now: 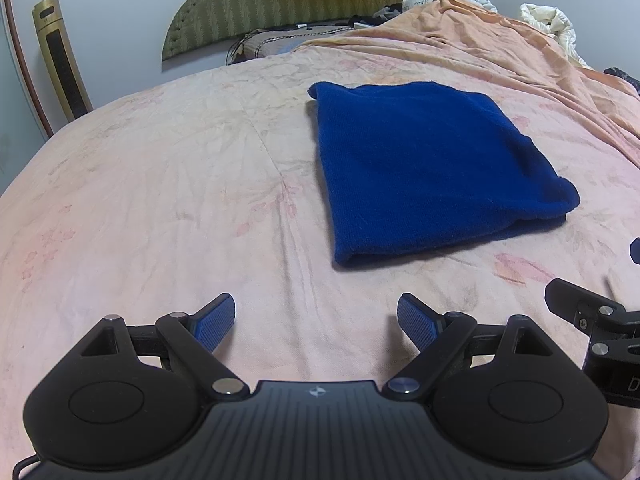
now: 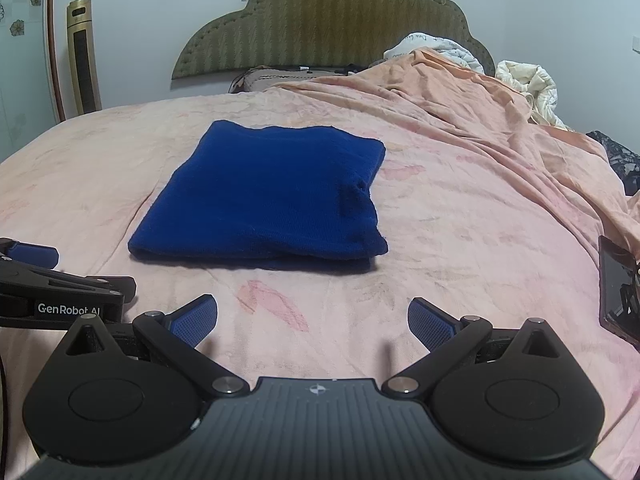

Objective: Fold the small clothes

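A blue knit garment point(image 2: 264, 196) lies folded into a neat square on the pink bed sheet point(image 2: 460, 240), in the middle of the right wrist view and a bit right of middle in the left wrist view. Its layers stack at the near edge, so the folding looks done – or almost done.

The left gripper point(image 1: 316, 322) sits at the bottom of its frame with its jaws spread wide and nothing between them. The right gripper point(image 2: 312, 320) is the same – let go, holding nothing. Both hang over bare sheet, near the garment but not touching it, likely so the fold stays tidy. A dark phone point(image 2: 618, 288) lies at the right edge.
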`<state>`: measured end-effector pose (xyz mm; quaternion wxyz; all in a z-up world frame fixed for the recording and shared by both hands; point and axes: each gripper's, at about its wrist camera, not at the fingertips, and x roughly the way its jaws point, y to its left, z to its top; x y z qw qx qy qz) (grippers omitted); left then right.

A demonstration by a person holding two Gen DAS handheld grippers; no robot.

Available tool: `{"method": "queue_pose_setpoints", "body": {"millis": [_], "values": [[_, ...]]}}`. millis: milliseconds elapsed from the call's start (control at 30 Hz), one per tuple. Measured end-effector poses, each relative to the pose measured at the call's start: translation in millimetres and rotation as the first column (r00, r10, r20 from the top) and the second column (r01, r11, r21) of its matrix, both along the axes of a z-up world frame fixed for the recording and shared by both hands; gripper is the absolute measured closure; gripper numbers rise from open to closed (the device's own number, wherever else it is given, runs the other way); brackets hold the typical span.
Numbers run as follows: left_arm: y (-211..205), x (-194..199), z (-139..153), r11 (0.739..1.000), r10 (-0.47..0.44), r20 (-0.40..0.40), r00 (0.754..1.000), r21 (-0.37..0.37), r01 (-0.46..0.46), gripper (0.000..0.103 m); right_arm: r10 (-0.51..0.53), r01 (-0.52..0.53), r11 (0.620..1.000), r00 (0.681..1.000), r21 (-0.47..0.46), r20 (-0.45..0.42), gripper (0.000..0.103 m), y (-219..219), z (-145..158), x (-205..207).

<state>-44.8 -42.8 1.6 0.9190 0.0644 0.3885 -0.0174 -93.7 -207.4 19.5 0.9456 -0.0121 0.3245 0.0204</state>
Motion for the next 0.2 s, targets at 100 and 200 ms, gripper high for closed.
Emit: {"method": "queue_pose_setpoints", "body": {"millis": [100, 200], "values": [[0.6, -0.2, 1.5, 1.000, 0.001, 0.007, 1.000, 0.006, -0.001, 0.014, 0.000, 0.000, 1.000, 1.000, -0.002, -0.001, 0.000, 0.4, -0.1, 0.2], [1.8, 2.3, 1.6, 1.000, -0.001, -0.001, 1.000, -0.001, 0.001, 0.014, 0.001, -0.001, 1.000, 1.000, -0.001, 0.000, 0.000, 0.3, -0.1, 0.4]]}}
